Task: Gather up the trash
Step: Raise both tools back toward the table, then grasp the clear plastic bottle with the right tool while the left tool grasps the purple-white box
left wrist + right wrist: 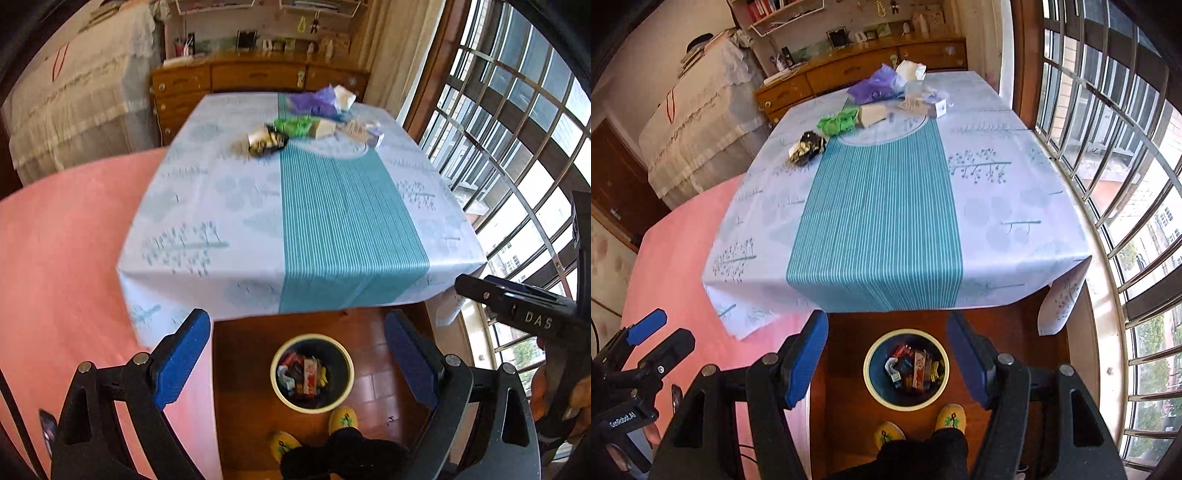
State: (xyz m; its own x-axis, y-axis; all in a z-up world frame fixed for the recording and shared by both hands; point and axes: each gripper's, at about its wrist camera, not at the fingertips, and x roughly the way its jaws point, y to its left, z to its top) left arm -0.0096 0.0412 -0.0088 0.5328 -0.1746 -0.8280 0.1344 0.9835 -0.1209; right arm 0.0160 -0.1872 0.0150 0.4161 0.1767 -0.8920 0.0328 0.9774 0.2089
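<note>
Both grippers hang high over the near table edge, pointing down at a cream-rimmed bin [274, 373] [907, 407] on the floor, which holds several wrappers. My left gripper [297, 319] is open with nothing between its blue pads. My right gripper [888, 319] is open and empty too. At the far end of the table [221, 206] [997, 184] lies loose trash: a black-gold wrapper [267, 142] [807, 147], a green crumpled wrapper [295, 125] [838, 122], a purple bag [314, 101] [875, 86], a beige box [325, 128] [871, 115] and white paper [345, 96] [910, 70].
A pink bed [55, 240] [683, 258] borders the table's left side. A barred window [517, 129] [1126, 166] runs along the right. A wooden dresser [255, 75] [849, 70] stands behind the table. The person's yellow slippers [343, 419] [951, 417] stand beside the bin.
</note>
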